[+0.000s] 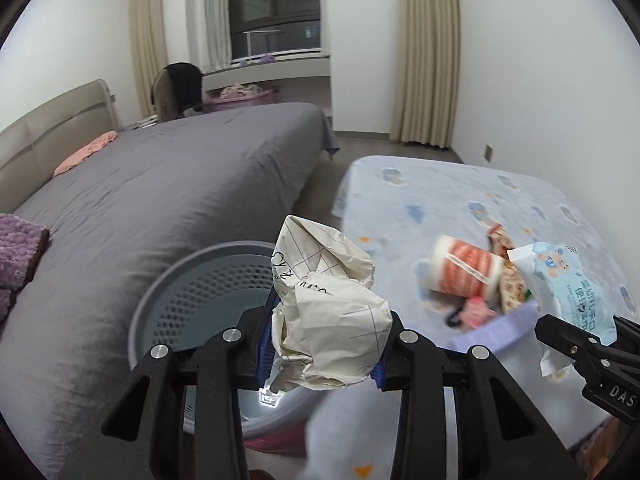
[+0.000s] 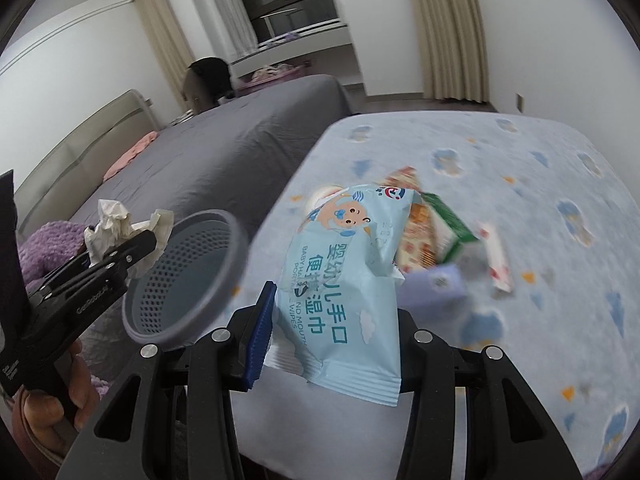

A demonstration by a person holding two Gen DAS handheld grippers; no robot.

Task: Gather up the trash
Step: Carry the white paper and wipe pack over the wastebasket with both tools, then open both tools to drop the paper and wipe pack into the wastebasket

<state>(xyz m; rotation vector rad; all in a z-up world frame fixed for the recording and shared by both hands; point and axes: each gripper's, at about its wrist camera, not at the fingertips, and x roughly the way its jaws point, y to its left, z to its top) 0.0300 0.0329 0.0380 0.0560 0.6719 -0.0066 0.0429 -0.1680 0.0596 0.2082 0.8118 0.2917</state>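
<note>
1. Left tongs (image 1: 325, 344) are clamped on a crumpled ball of paper (image 1: 328, 304), cream with grid lines and some handwriting on it. The blue pads press it from both sides.
2. Right tongs (image 2: 332, 340) are gripping a light blue pack of baby wipes (image 2: 344, 288) by its lower end, so the pack sticks up in front of the camera. Only the left blue pad shows; the pack hides the other one.
3. A hand (image 2: 48, 408) shows at the bottom left of the right wrist view, holding the left tool's handle.
4. Just past the paper ball sits a grey bin (image 1: 200, 280) with a perforated wall, on the floor between the two beds and just beside the near corner of the small one.
5. Small bed (image 1: 460, 208) has a pale blue sheet with a cloud print. Near its near edge there's a pile of trash: a red and white paper cup (image 1: 464, 272) on its side, a green carton (image 2: 448, 220), a patterned wrapper (image 2: 416, 240) and a pink toy-looking thing (image 1: 478, 312). All pretty blurry.
6. Further left is the big bed (image 1: 180, 200) with a grey cover, a pink cloth (image 1: 86, 152) near its headboard and a purple blanket (image 1: 20, 256) at its near edge.
7. At the back: curtains (image 1: 428, 52) and a dark window (image 1: 276, 4).
</note>
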